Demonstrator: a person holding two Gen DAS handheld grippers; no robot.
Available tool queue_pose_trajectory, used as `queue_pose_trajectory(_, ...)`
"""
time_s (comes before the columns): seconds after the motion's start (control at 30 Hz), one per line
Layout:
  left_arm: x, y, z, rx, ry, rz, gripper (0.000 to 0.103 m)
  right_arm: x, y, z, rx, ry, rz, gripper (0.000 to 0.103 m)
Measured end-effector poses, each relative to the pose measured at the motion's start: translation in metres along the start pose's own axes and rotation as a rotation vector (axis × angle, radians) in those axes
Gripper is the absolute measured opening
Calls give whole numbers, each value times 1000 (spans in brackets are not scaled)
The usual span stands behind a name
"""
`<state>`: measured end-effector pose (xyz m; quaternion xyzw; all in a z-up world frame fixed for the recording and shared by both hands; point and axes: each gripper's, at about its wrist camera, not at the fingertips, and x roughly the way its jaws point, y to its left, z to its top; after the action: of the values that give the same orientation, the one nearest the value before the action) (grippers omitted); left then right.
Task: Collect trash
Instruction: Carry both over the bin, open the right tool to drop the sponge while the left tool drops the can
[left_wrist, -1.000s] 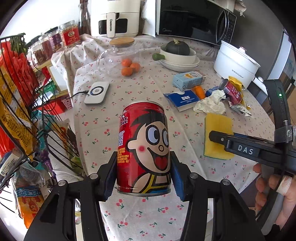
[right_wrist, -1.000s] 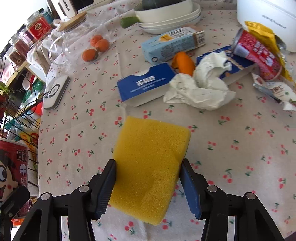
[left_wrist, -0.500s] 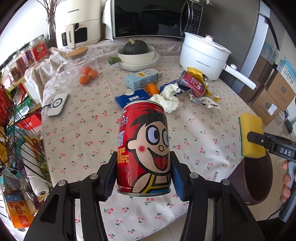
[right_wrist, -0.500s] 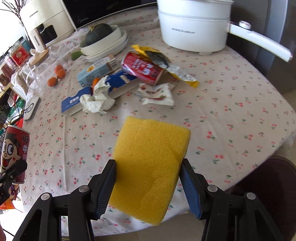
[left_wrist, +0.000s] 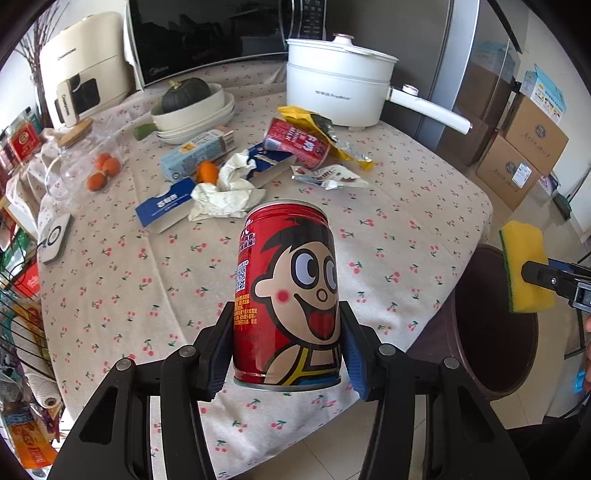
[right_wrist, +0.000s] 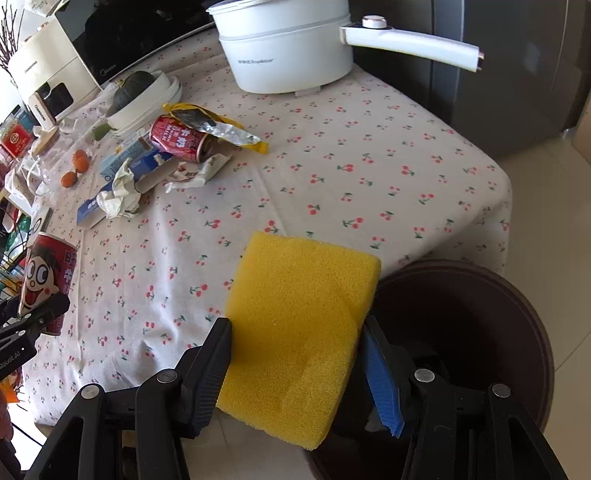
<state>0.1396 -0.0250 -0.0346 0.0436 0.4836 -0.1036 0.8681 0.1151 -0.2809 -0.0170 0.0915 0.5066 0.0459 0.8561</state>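
My left gripper (left_wrist: 286, 347) is shut on an upright red cartoon can (left_wrist: 286, 295), held above the table's front edge; the can also shows in the right wrist view (right_wrist: 46, 280). My right gripper (right_wrist: 295, 362) is shut on a yellow sponge (right_wrist: 295, 325), held at the rim of a dark brown bin (right_wrist: 480, 332) standing on the floor beside the table. The sponge (left_wrist: 524, 269) and bin (left_wrist: 491, 332) show at the right of the left wrist view. On the table lie a second red can (left_wrist: 299, 142), crumpled tissue (left_wrist: 225, 192), wrappers (left_wrist: 328, 175) and blue cartons (left_wrist: 166, 206).
A white electric pot (left_wrist: 340, 88) with a long handle, stacked bowls holding a squash (left_wrist: 192, 107), a glass jar of oranges (left_wrist: 99, 170), a microwave (left_wrist: 207, 33) and a white scale (left_wrist: 55, 236) stand on the cherry-print tablecloth (left_wrist: 406, 229). Cardboard boxes (left_wrist: 517, 155) sit at the right, a wire rack (left_wrist: 22, 314) at the left.
Both grippers have swung right along the table with their loads. The sponge has gone from over the tablecloth to over the brown bin's rim. The can stays gripped.
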Motion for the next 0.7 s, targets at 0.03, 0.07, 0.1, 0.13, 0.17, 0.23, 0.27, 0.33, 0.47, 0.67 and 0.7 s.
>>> queue_pose_trajectory(0.03, 2, -8, 1, 10, 2, -7, 55, -2, -6, -2, 6, 1, -4, 60)
queue_pose_trajectory(0.07, 4, -15, 1, 22, 4, -13, 55, -4, -13, -4, 14, 2, -8, 60)
queue_pose_trajectory(0.1, 6, -23, 1, 34, 5, -18, 55, -6, -20, -6, 22, 3, -11, 60)
queue_pose_trajectory(0.13, 8, -30, 1, 45, 6, -23, 55, -8, -28, -9, 31, 5, -15, 60)
queue_pose_trajectory(0.17, 9, -38, 1, 55, 8, -30, 55, -10, -35, -11, 38, 5, -18, 60)
queue_pose_trajectory(0.23, 13, -53, 2, 71, 11, -48, 55, -14, -48, -15, 52, 6, -28, 60)
queue_pose_trajectory(0.27, 14, -60, 2, 78, 12, -58, 55, -15, -56, -18, 60, 8, -33, 60)
queue_pose_trajectory(0.33, 15, -75, 2, 94, 14, -77, 55, -18, -70, -24, 79, 13, -42, 61)
queue_pose_trajectory(0.47, 20, -103, 1, 123, 18, -107, 55, -24, -98, -36, 115, 21, -62, 61)
queue_pose_trajectory(0.67, 28, -141, -1, 151, 36, -172, 55, -29, -136, -55, 173, 38, -90, 61)
queue_pose_trajectory(0.7, 29, -147, -2, 157, 36, -181, 55, -29, -142, -58, 182, 39, -94, 61)
